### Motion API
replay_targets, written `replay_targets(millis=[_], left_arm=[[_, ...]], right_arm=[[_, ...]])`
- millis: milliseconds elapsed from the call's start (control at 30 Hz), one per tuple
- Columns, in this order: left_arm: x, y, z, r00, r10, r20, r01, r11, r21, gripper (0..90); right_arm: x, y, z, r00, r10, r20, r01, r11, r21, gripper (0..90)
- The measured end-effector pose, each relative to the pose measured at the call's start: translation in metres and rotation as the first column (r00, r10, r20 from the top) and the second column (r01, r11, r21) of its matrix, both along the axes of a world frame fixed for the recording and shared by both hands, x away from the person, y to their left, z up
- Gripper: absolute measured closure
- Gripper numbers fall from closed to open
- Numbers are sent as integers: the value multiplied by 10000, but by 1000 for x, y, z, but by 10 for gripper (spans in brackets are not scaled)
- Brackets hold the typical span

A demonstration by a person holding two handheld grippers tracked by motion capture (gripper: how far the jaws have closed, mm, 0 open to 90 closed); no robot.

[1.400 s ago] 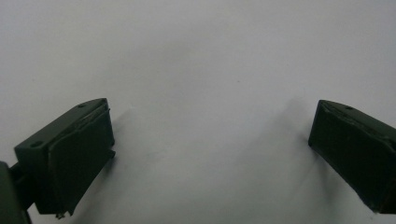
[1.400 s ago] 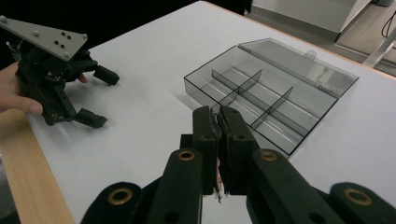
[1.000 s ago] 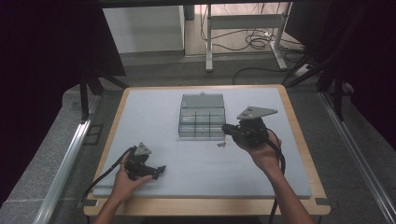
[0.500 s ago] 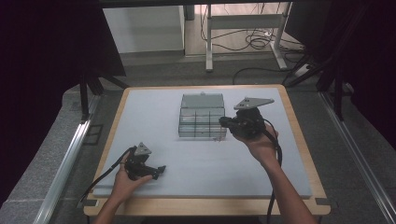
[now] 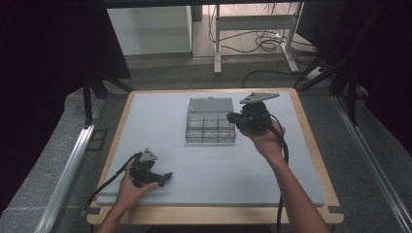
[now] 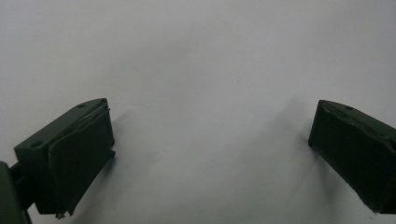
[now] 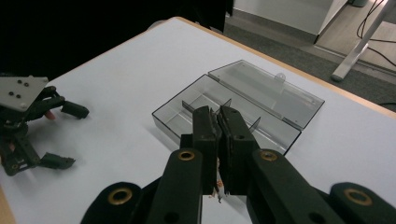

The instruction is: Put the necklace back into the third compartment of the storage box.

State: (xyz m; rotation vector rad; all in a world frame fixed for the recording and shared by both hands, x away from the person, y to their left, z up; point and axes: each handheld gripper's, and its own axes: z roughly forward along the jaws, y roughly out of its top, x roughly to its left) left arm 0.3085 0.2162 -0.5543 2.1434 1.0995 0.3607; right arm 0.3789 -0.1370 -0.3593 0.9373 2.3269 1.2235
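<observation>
The right gripper (image 7: 218, 122) is hovering over the near edge of a clear plastic compartment box (image 7: 233, 109), its two black jaws pressed almost together. Something small and pale is peeking out low between them, apparently pinched there; it is too small to identify. Holding it above the open tray suggests the person is preparing to drop it into one of the divided compartments. The box's hinged lid (image 7: 266, 92) is lying flat open behind the tray, leaving the compartments reachable from above.

The left gripper (image 5: 154, 175) is resting on the pale table top (image 5: 160, 121) near the front left corner, well apart from the box, with its jaws spread wide and nothing between them. It is probably parked out of the way while the right hand (image 5: 266, 141) is working.

The table's wooden rim (image 5: 311, 141) is framing the work surface.
</observation>
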Motion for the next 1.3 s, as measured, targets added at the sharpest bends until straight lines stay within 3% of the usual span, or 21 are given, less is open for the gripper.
replay_targets(millis=[400, 767, 1300], left_arm=[[0, 0, 0, 10000, 11, 19, -11, 10000, -10, 0], [0, 0, 0, 10000, 14, 23, -14, 10000, -13, 0], [0, 0, 0, 10000, 9, 23, -9, 10000, -8, 0]], right_arm=[[21, 4, -4, 9987, -334, -373, 341, 9992, 189, 843], [39, 8, -6, 9965, -726, -415, 735, 9970, 225, 843], [74, 16, -22, 9874, -1329, -858, 1385, 9883, 638, 843]])
